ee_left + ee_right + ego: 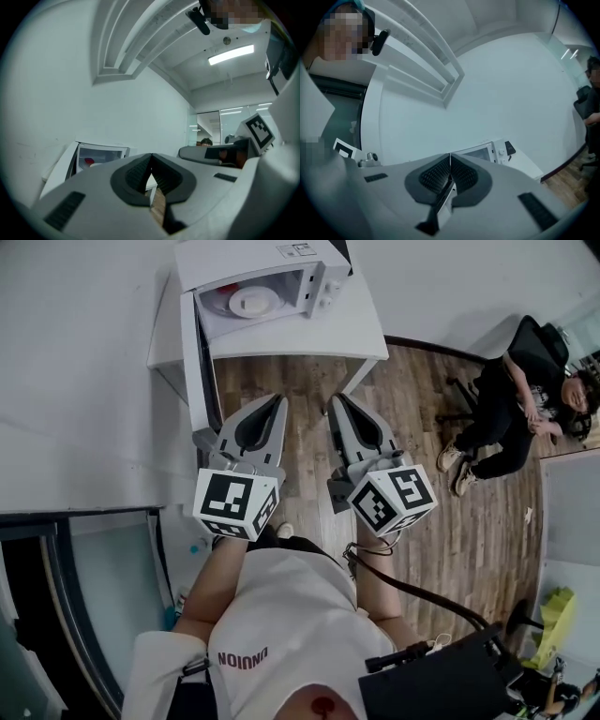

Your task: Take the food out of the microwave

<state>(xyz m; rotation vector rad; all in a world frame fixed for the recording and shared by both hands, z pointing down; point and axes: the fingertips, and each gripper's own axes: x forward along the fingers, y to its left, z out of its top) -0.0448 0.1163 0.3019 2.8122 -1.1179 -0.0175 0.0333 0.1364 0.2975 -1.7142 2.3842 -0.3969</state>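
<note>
The left gripper (151,155) has its jaws pressed together at the tips with nothing between them, and the right gripper (450,154) is likewise closed on nothing. Both are held level, side by side and a little apart, over a wooden floor (422,427). Ahead of the tips, well apart from them, stands a white table (309,345) against a white wall (75,381). On it sits the white microwave (281,263), its door (195,357) swung open towards the left gripper's side. Inside the cavity lies a round white dish (251,303), the food, with something red (89,161) beside it that is too small to identify. Far off to the right gripper's side, a person (511,418) sits on a dark office chair (536,341). The left gripper view also shows a lit ceiling lamp (230,54) overhead.
</note>
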